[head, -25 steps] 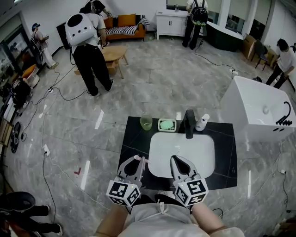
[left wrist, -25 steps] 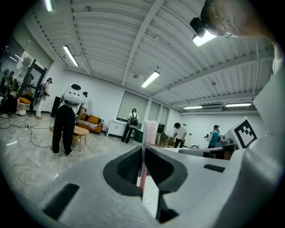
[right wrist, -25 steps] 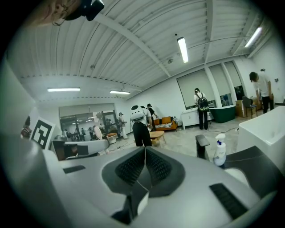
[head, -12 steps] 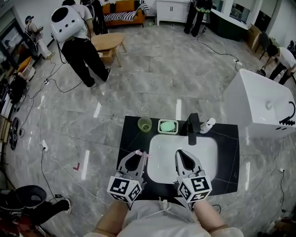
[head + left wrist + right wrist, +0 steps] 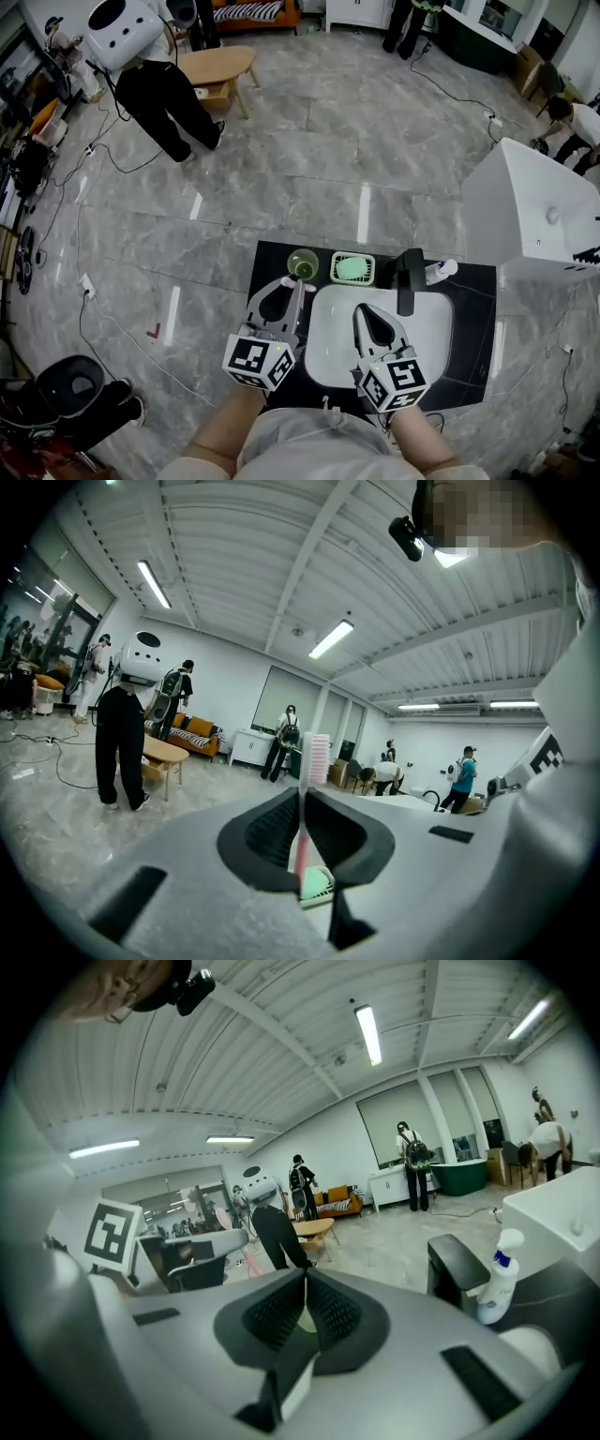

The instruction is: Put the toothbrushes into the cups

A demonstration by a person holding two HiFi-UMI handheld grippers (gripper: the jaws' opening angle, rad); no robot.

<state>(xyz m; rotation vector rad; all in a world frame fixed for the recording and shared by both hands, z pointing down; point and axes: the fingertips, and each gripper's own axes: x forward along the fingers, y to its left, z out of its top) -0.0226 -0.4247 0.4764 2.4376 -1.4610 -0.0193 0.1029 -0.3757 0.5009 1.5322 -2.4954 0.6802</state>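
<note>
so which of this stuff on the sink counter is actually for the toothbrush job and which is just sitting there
For the job:
- pink toothbrush, clamped in the left gripper
- green cup

Just lying about:
- green soap dish
- black faucet
- white bottle
- sink basin

Of the pink plastic toothbrush [image 5: 315, 758] only the bristled head and a thin strip of handle show — the rest is hidden inside the left gripper [image 5: 302, 799]; the pale green soap dish [image 5: 317, 885] behind is mostly covered.
</note>
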